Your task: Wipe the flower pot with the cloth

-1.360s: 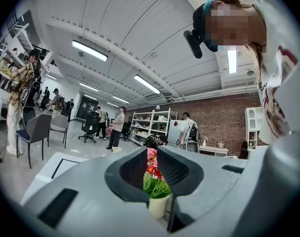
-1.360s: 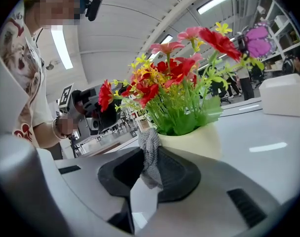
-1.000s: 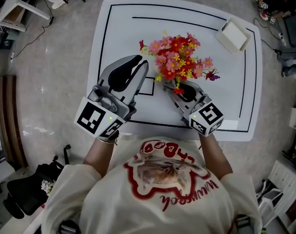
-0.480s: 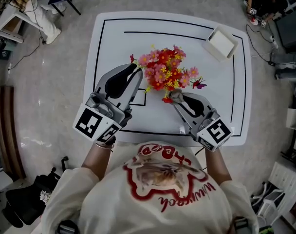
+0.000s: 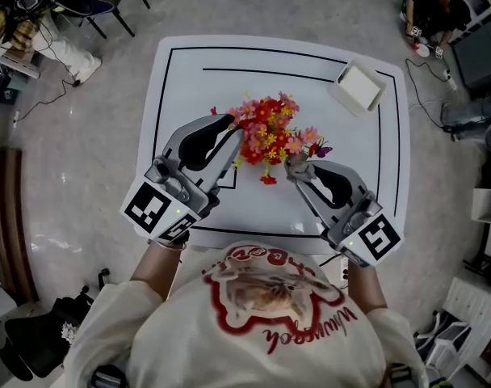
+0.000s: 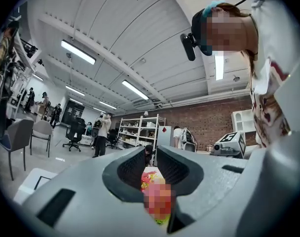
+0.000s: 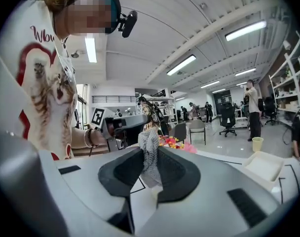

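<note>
Evidently, the left gripper (image 5: pixel 228 129) is clamped on the flower pot (image 5: pixel 266 140) at mid-table (image 5: pixel 189 71), the right gripper (image 5: pixel 297 168) grasps the cloth (image 7: pixel 149 137) just beside the blooms, and wiping itself appears outstanding.

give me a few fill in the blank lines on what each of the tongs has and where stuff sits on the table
1. The right tongs are shut on a grey ___.
2. Between the shut left tongs show red and yellow ___.
3. In the head view, the white box sits near the far ___ corner of the table.
Missing words: cloth; flowers; right.
</note>
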`<action>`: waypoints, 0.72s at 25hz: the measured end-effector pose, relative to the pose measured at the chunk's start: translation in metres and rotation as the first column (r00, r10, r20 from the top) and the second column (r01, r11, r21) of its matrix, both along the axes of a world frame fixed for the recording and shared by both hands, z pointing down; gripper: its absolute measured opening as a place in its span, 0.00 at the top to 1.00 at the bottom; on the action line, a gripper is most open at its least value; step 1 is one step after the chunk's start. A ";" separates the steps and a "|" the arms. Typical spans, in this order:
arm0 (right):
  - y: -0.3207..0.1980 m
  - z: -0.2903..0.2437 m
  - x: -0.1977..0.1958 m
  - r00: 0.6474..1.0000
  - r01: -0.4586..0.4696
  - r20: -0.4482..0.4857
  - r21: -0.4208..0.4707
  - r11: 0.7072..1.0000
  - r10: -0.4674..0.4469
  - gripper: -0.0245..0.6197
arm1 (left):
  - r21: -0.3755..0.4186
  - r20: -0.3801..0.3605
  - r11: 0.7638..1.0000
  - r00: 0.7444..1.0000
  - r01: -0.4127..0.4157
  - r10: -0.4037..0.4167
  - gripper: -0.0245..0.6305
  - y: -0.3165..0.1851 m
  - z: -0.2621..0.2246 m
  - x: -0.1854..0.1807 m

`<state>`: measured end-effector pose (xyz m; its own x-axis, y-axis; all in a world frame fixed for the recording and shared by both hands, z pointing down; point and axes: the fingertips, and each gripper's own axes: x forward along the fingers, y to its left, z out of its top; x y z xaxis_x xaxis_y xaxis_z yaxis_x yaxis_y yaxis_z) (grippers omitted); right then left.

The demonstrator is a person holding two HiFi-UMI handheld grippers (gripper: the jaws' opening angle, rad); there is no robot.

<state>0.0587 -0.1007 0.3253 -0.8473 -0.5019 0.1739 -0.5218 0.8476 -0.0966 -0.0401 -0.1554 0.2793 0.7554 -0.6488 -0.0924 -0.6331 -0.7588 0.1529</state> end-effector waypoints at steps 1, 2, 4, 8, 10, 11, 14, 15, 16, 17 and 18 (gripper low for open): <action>-0.002 -0.008 -0.001 1.000 0.004 0.010 0.012 1.000 -0.004 0.85 | 0.008 -0.005 1.000 1.000 -0.009 0.009 0.87 0.000 -0.003 0.001; -0.004 -0.016 -0.002 1.000 0.007 0.022 0.019 1.000 -0.007 0.85 | 0.017 -0.008 1.000 1.000 -0.018 0.018 0.87 0.000 -0.006 0.002; -0.006 -0.032 -0.004 0.998 0.015 0.056 0.016 1.000 -0.016 0.85 | 0.032 -0.003 0.999 0.999 -0.037 0.037 0.87 0.001 -0.011 0.004; -0.014 -0.058 -0.006 0.996 0.024 0.084 0.025 0.999 -0.026 0.85 | 0.062 0.020 0.996 0.998 -0.061 0.060 0.87 0.002 -0.021 0.010; -0.018 -0.068 -0.003 0.998 0.019 0.065 0.048 0.999 -0.022 0.85 | 0.071 0.015 0.995 0.997 -0.072 0.071 0.87 0.003 -0.026 0.012; -0.020 -0.073 -0.004 0.998 0.021 0.061 0.060 0.998 -0.025 0.85 | 0.075 0.015 0.994 0.997 -0.078 0.077 0.87 0.004 -0.029 0.013; -0.028 -0.087 -0.008 0.997 0.022 0.070 0.075 0.997 -0.028 0.85 | 0.082 0.003 0.990 0.993 -0.115 0.115 0.87 0.008 -0.036 0.019; -0.030 -0.091 -0.009 0.997 0.021 0.076 0.077 0.997 -0.026 0.85 | 0.080 -0.013 0.988 0.990 -0.136 0.137 0.86 0.009 -0.040 0.021; -0.033 -0.094 -0.010 0.996 0.020 0.082 0.078 0.997 -0.026 0.85 | 0.081 -0.024 0.984 0.987 -0.156 0.158 0.85 0.010 -0.043 0.024; -0.035 -0.096 -0.011 0.996 0.020 0.088 0.077 0.997 -0.027 0.85 | 0.087 -0.019 0.981 0.985 -0.171 0.174 0.84 0.011 -0.046 0.027; -0.037 -0.098 -0.012 0.995 0.024 0.095 0.075 0.997 -0.031 0.85 | 0.096 0.002 0.978 0.983 -0.183 0.184 0.81 0.012 -0.048 0.031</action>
<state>0.0463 -0.1375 0.2274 -0.8717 -0.4870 0.0543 -0.4899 0.8679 -0.0814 -0.0092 -0.1435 0.2314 0.8599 -0.4870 -0.1530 -0.4807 -0.8734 0.0784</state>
